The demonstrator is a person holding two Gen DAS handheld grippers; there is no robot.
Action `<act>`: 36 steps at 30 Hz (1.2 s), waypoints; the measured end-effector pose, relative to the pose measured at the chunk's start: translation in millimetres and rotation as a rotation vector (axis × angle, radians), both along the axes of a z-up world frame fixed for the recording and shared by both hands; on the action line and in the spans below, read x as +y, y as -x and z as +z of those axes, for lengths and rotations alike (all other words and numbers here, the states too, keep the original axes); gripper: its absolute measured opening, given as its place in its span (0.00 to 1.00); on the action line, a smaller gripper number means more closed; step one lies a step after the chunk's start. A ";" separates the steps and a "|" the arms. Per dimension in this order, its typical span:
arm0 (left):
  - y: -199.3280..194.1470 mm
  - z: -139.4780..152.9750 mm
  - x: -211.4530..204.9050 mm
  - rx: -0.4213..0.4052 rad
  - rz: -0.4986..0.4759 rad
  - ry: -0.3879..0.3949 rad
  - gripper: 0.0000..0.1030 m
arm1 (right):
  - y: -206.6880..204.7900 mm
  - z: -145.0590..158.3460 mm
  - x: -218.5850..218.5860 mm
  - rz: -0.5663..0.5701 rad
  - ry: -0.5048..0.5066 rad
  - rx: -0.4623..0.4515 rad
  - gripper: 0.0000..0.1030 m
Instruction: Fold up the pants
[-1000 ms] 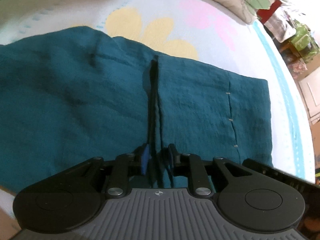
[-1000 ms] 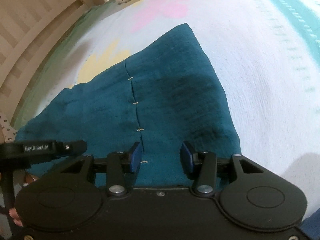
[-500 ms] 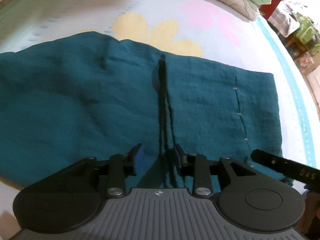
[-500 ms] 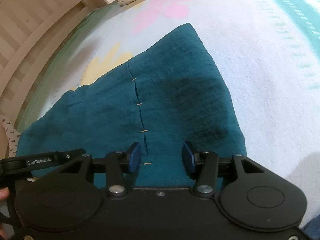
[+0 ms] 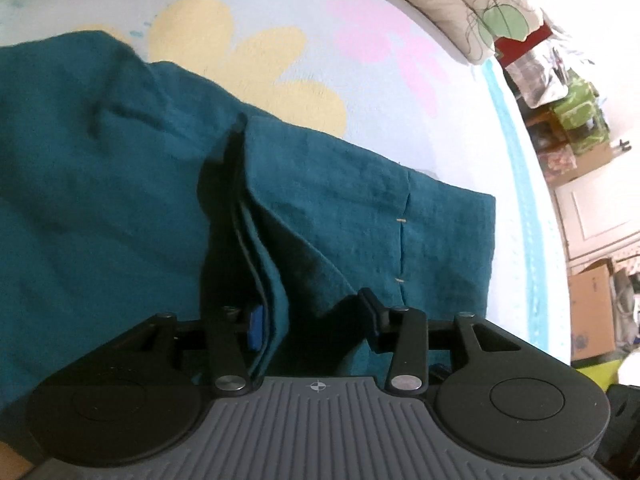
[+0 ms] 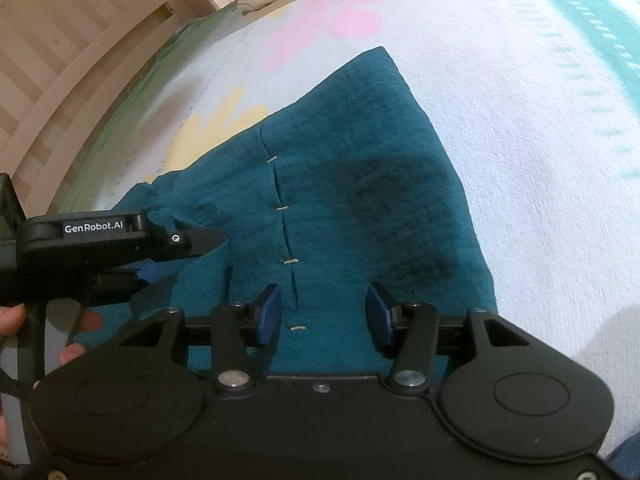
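Observation:
Teal pants (image 5: 120, 200) lie spread on a flowered blanket (image 5: 400, 92). My left gripper (image 5: 312, 316) is low over them and its jaws are opening. A raised fold of the cloth (image 5: 272, 288) stands between them, leaning on the left blue pad (image 5: 256, 326) and clear of the other finger. My right gripper (image 6: 324, 314) hovers open over the stitched end of the pants (image 6: 360, 200), with flat cloth under its gap and nothing pinched. In the right wrist view the left gripper (image 6: 180, 256) reaches in from the left, held by a person's hand (image 6: 16, 316).
A leaf-print pillow (image 5: 460, 4) lies at the head of the bed. A slatted wooden bed frame (image 6: 60, 60) runs along the far side. Past the blanket's blue-striped edge stand a cardboard box (image 5: 592, 312) and room clutter (image 5: 572, 100).
My left gripper's jaws have spread from nearly shut on the fold to wide apart. It has also moved along the pants, further into the right wrist view. The right gripper has stayed put.

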State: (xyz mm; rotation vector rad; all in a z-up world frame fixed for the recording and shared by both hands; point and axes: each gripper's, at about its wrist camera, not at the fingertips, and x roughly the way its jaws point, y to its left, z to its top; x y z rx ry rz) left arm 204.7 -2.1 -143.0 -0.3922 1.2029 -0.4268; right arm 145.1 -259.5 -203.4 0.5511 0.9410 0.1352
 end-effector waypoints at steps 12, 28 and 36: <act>26.4 -2.4 47.3 0.003 -0.033 0.076 0.43 | -0.5 0.0 0.7 0.004 0.005 0.000 0.56; 24.7 -4.4 83.7 0.040 0.130 0.247 0.44 | -0.5 0.5 2.7 0.006 0.014 0.000 0.56; 20.3 -3.8 56.0 0.033 0.049 0.079 0.44 | -0.3 0.2 2.3 0.004 0.008 0.000 0.56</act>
